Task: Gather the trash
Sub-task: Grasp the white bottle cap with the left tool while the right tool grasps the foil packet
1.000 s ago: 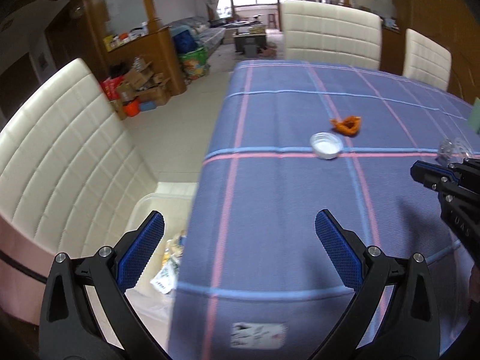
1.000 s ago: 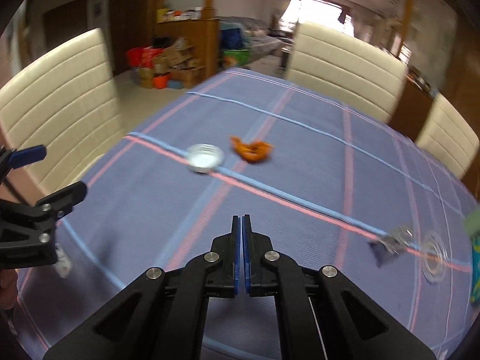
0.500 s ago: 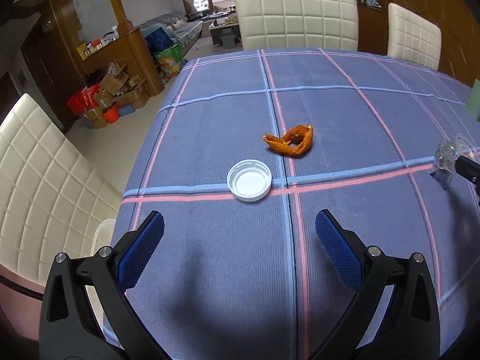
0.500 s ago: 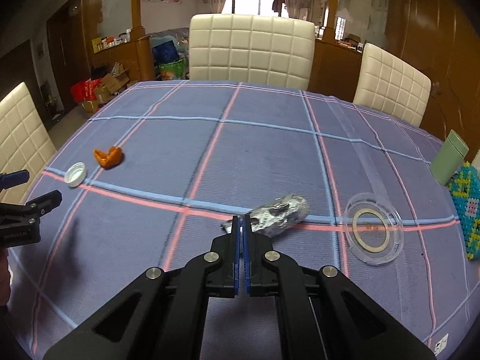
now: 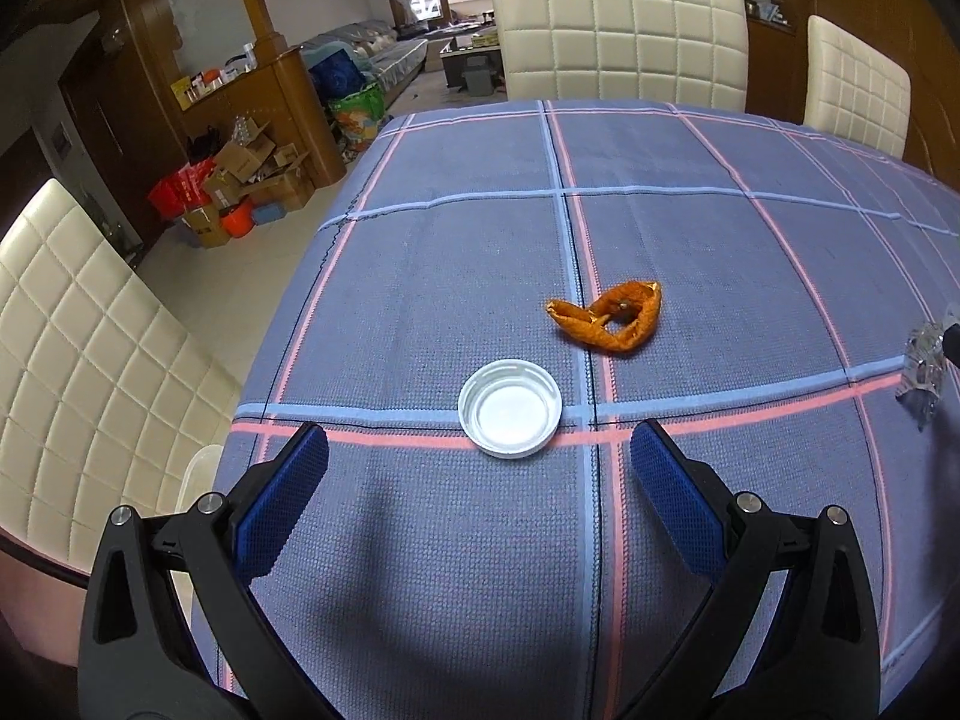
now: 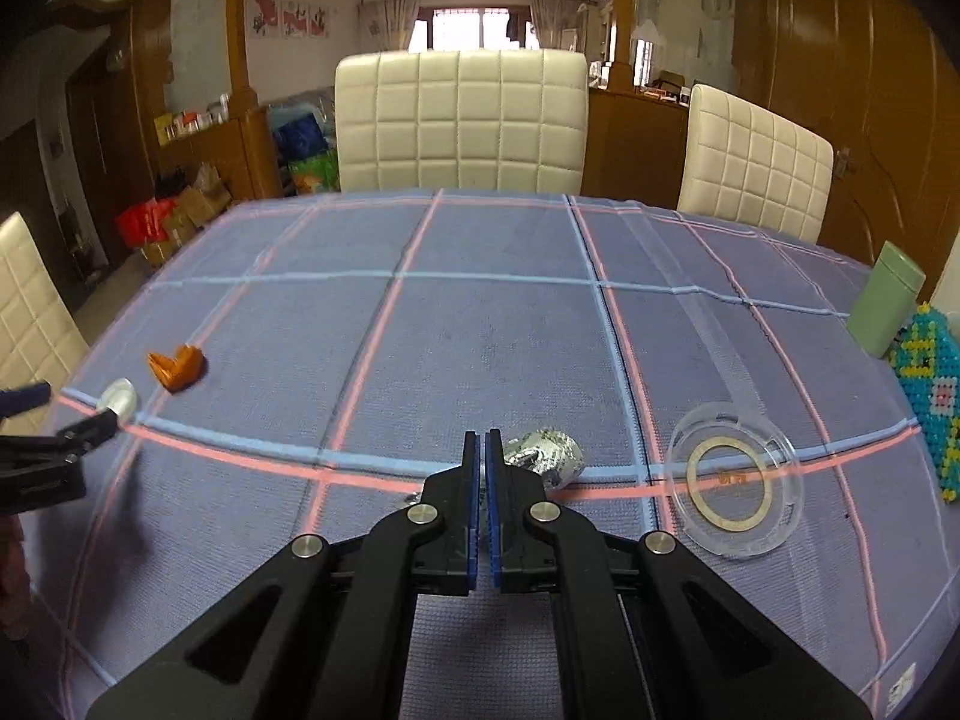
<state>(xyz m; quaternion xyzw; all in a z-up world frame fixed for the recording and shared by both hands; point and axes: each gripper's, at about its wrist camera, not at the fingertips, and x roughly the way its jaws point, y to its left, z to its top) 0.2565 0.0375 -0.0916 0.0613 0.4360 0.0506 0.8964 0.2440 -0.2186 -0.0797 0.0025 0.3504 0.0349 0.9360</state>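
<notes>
Left gripper (image 5: 479,450) hangs over the desk (image 5: 690,228) near its left edge, fingers (image 5: 282,498) spread wide and empty, tilted steeply down, the white lid (image 5: 510,407) lying open-side up just ahead between them. Best to lower straight, straddle the rim and close across its width; the rim is shallow, so the pads need to reach the cloth or it will likely skid away. Orange peel (image 5: 609,317) sits just beyond the lid, apart from it. Right gripper (image 6: 482,501) points down more gently near the front edge, fingers (image 6: 470,498) clenched on nothing, tips right beside a crumpled foil ball (image 6: 549,457); whether they touch it I cannot tell, the tips hide the near side. It must open before it can take the foil. A clear plastic disc (image 6: 735,489) lies flat to the foil's right, toward the right edge.
</notes>
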